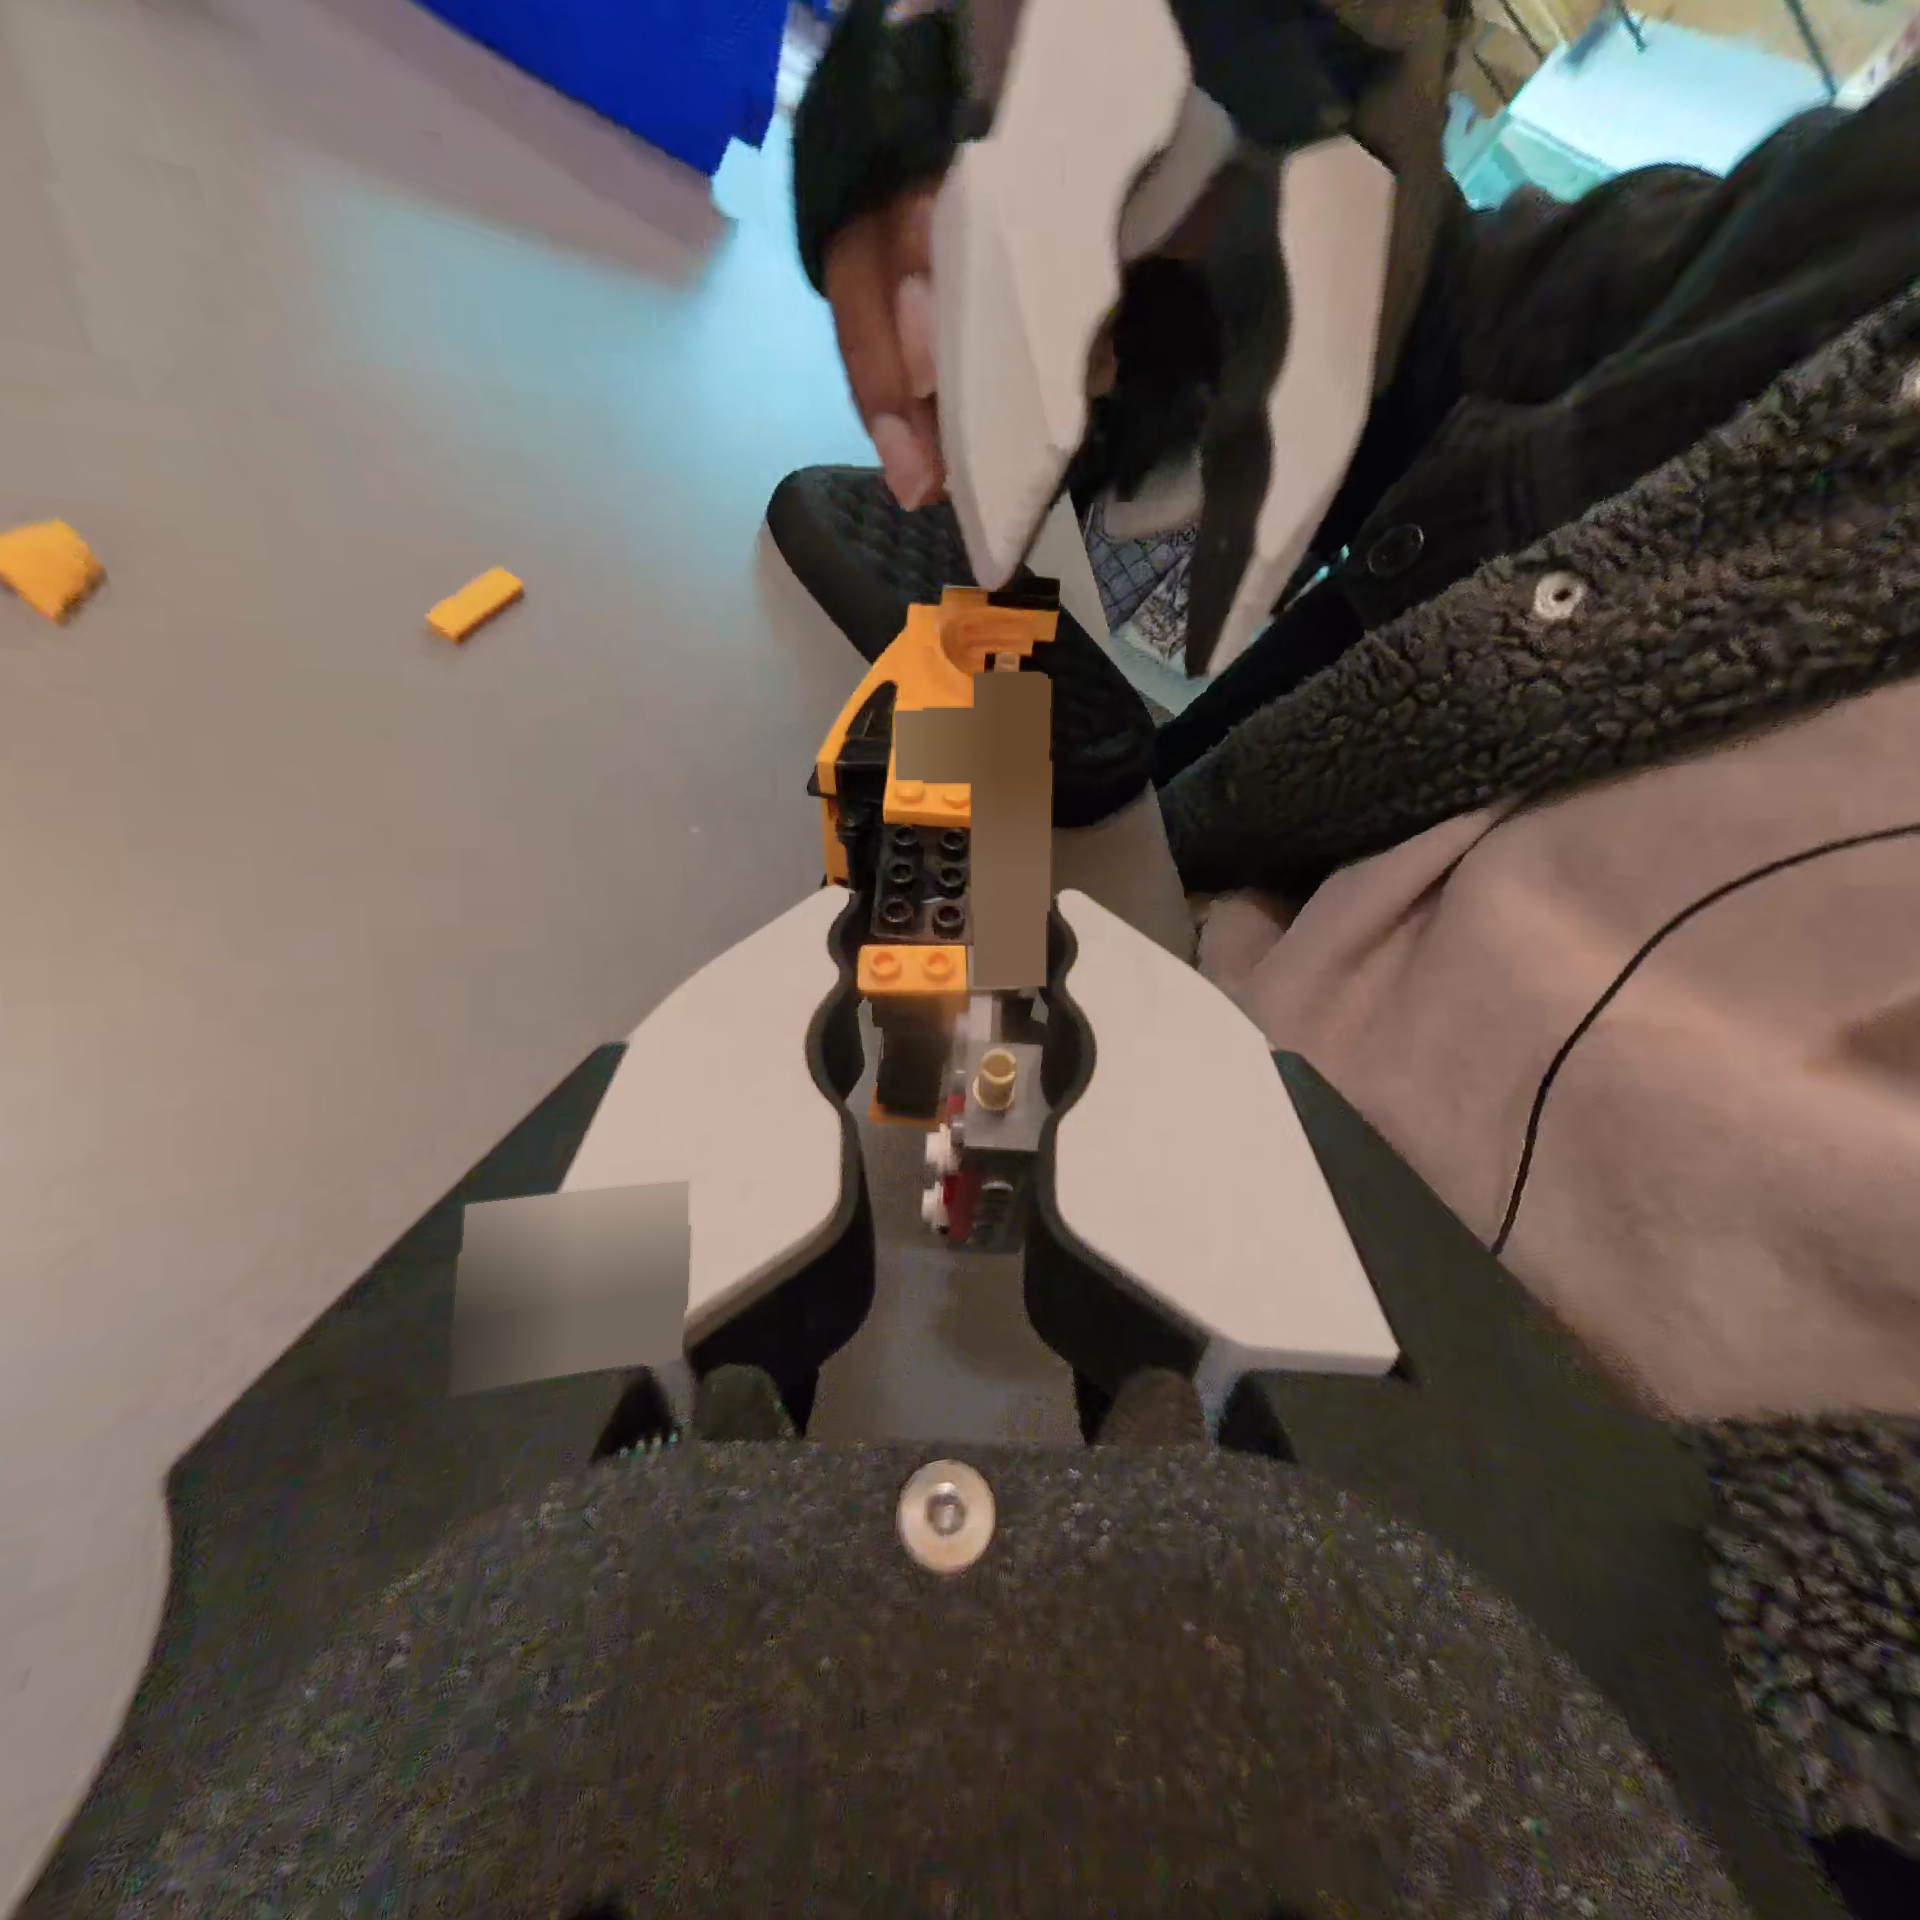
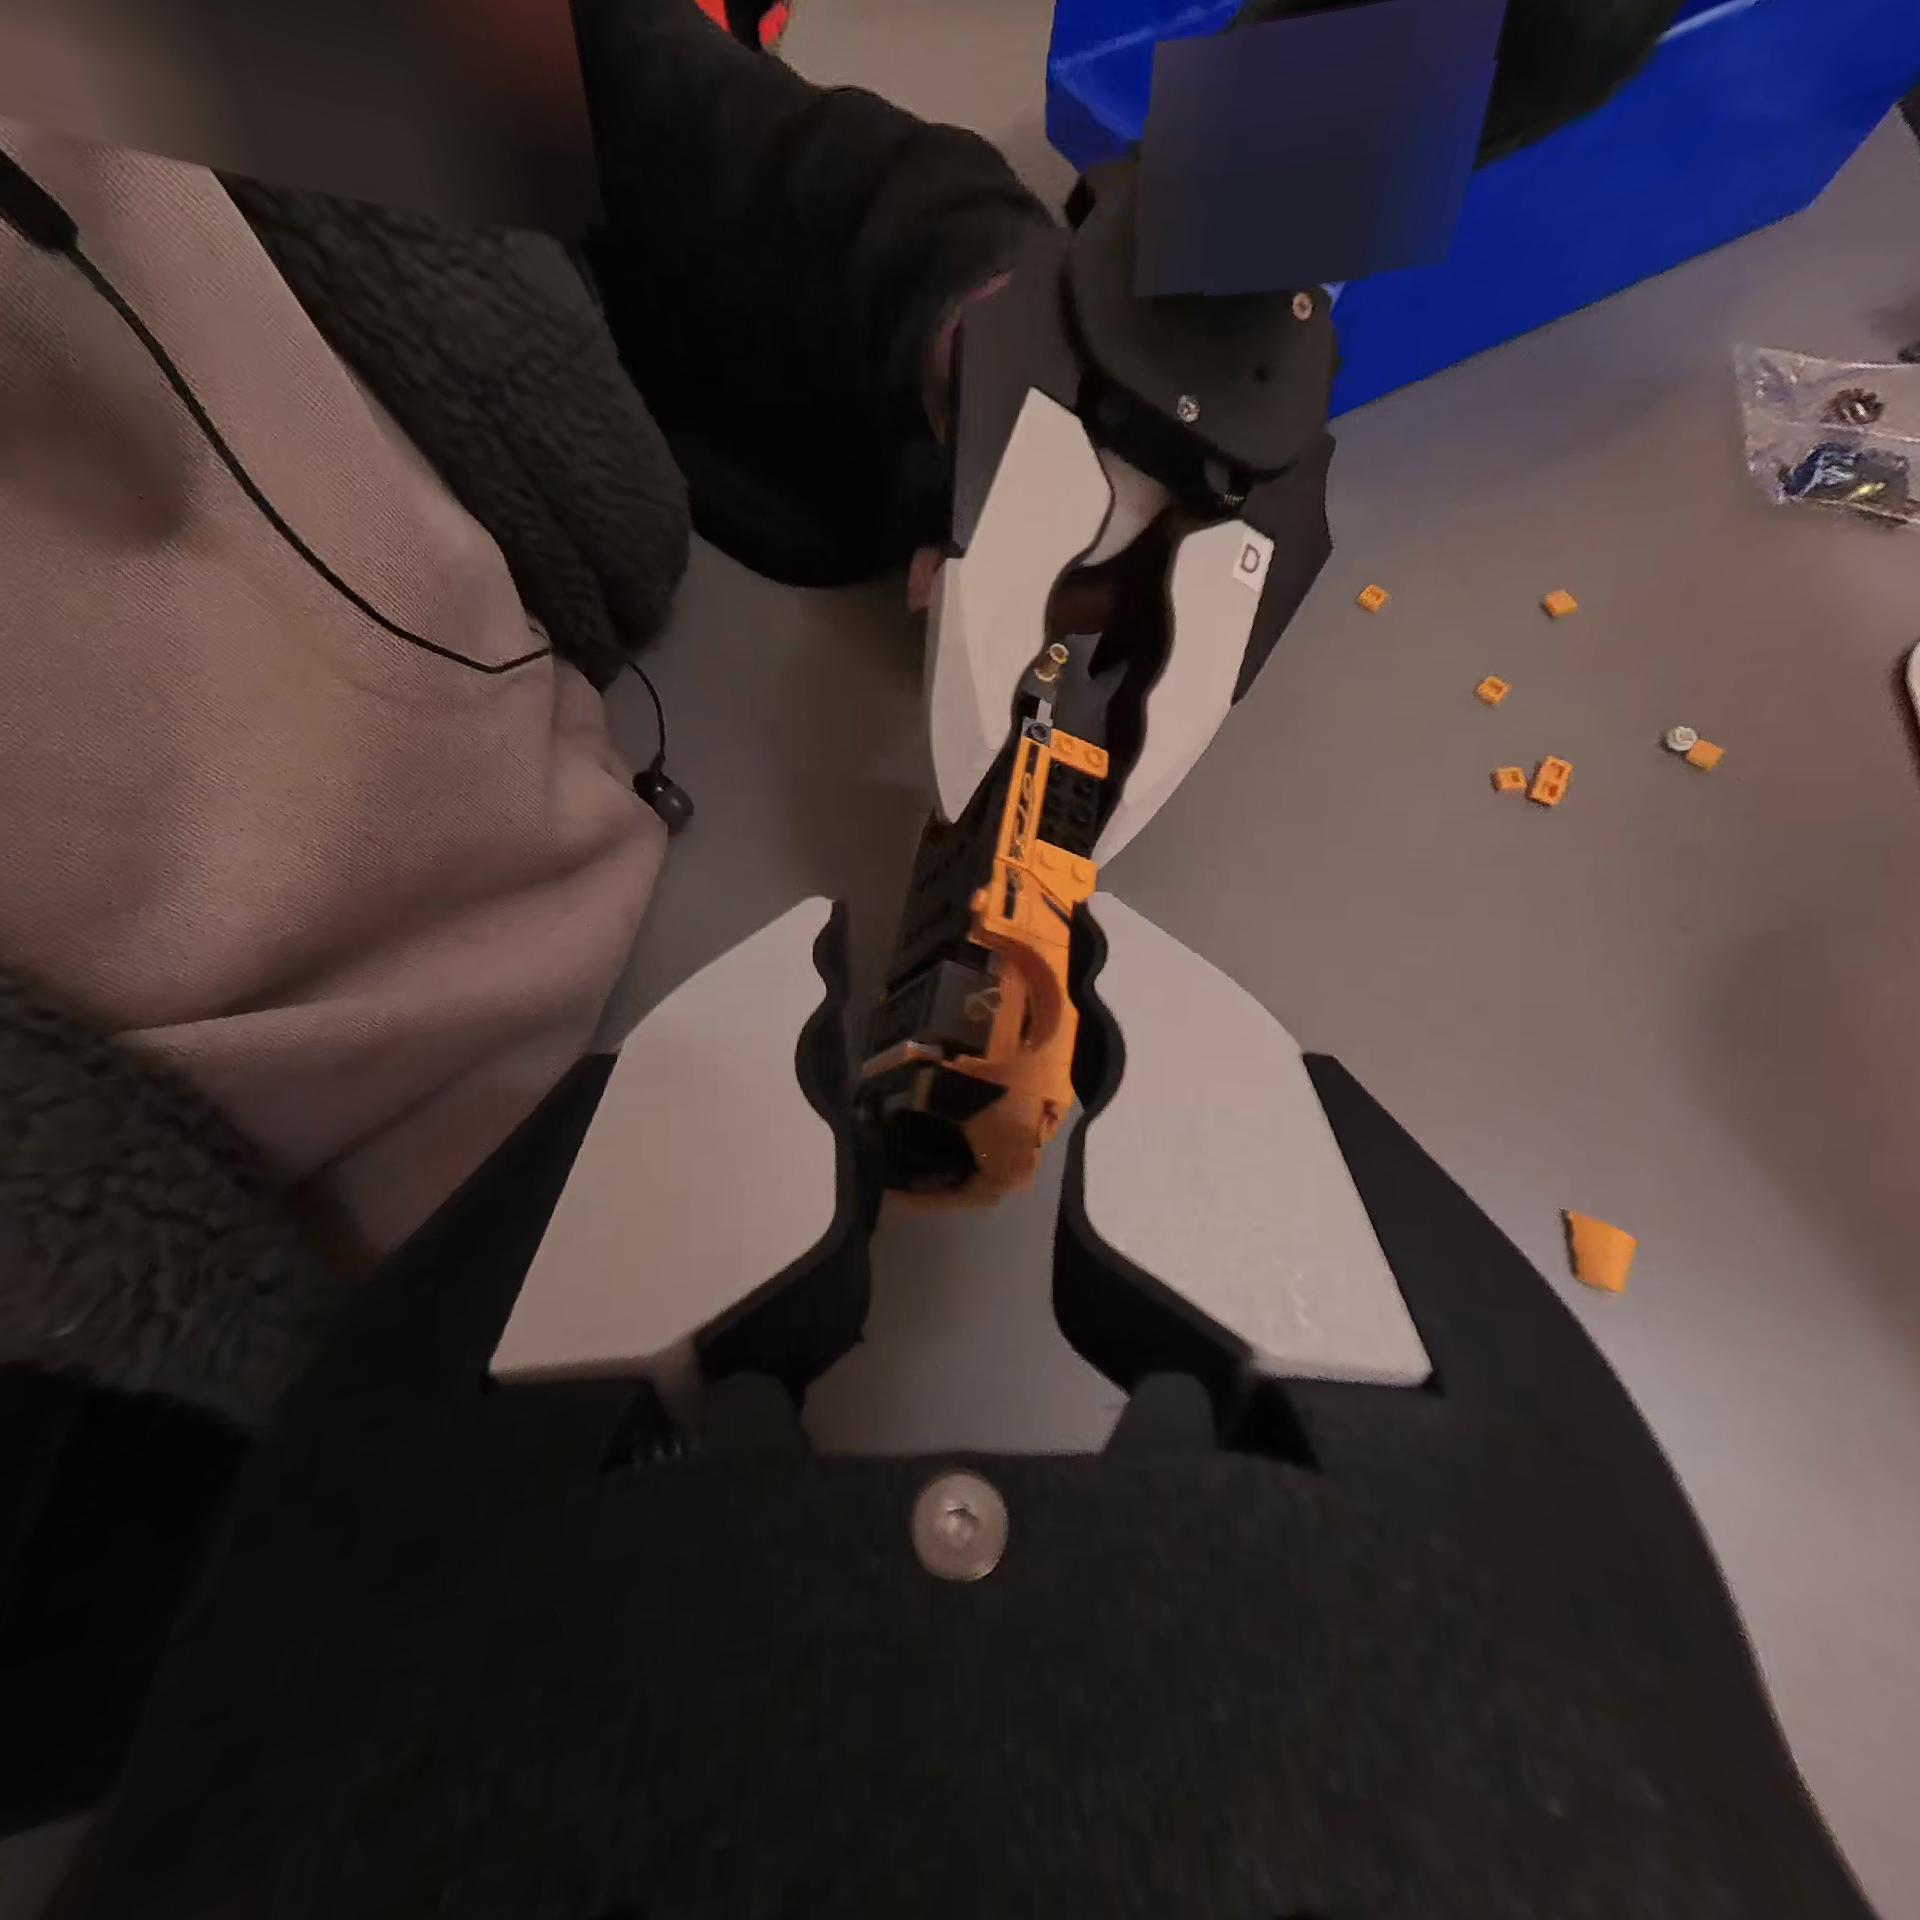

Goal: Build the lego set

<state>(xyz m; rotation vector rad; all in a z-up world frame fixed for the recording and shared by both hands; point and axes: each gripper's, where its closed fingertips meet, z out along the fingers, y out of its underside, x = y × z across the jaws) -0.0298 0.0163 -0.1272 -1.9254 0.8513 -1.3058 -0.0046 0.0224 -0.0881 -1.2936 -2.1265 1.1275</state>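
Observation:
An orange and black brick model [image 1: 909,665], long like a small car body, is off the grey table [image 1: 312,831]. My left gripper [image 1: 948,914] is shut on its near end, with both pads pressed on its sides. My right gripper [image 1: 1101,623] comes from the far side with its fingers spread wide, and one fingertip [image 1: 1003,561] is at the model's far end. In the right wrist view the model [image 2: 1023,997] lies between my right gripper's [image 2: 961,914] parted fingers, with a gap on the left side. The left gripper [image 2: 1034,826] holds the far end there.
Loose orange pieces [image 1: 473,603] lie on the table, several more to the right [image 2: 1538,779], plus a larger one [image 2: 1600,1252]. A blue bin [image 2: 1662,187] and a clear bag of parts [image 2: 1829,436] stand at the back. A person's beige jacket [image 2: 260,727] is close by.

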